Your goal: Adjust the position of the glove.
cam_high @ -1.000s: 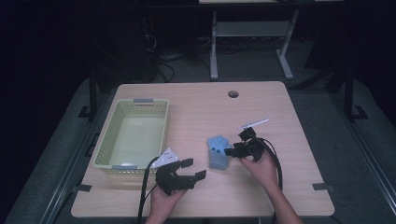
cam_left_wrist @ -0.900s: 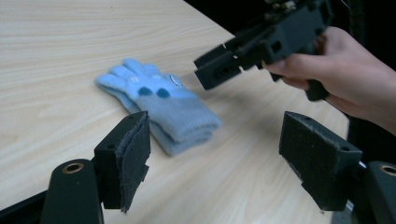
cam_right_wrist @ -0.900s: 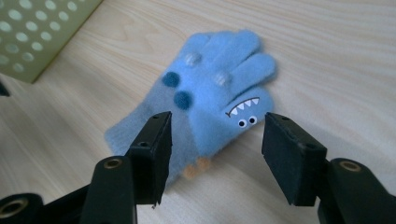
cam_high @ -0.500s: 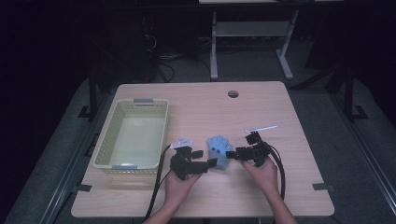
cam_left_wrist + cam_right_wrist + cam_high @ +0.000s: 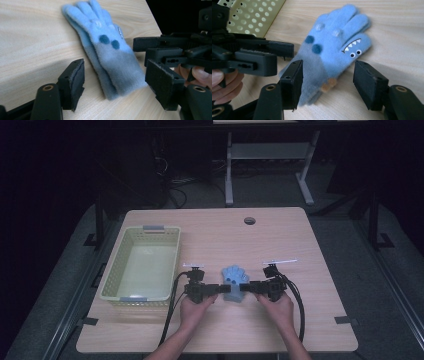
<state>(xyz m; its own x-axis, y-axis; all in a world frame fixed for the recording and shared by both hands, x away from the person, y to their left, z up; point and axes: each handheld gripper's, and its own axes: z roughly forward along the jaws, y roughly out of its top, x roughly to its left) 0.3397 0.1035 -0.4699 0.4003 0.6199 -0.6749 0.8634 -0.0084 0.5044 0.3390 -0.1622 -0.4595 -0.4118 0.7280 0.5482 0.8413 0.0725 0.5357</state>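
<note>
Dim high view; sharp, brightly lit close-ups.

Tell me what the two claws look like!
Both are black and blocky. The left claw and right claw each have two thick jaws lined with flat dark pads, with small brass-ringed holes behind them. A black cable trails from each, and a thin pale plate sits on top. The person's forearms are bare, with no sleeves showing.

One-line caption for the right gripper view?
Right gripper open astride the grey cuff of a fuzzy blue monster-face glove on the wooden table.
</note>
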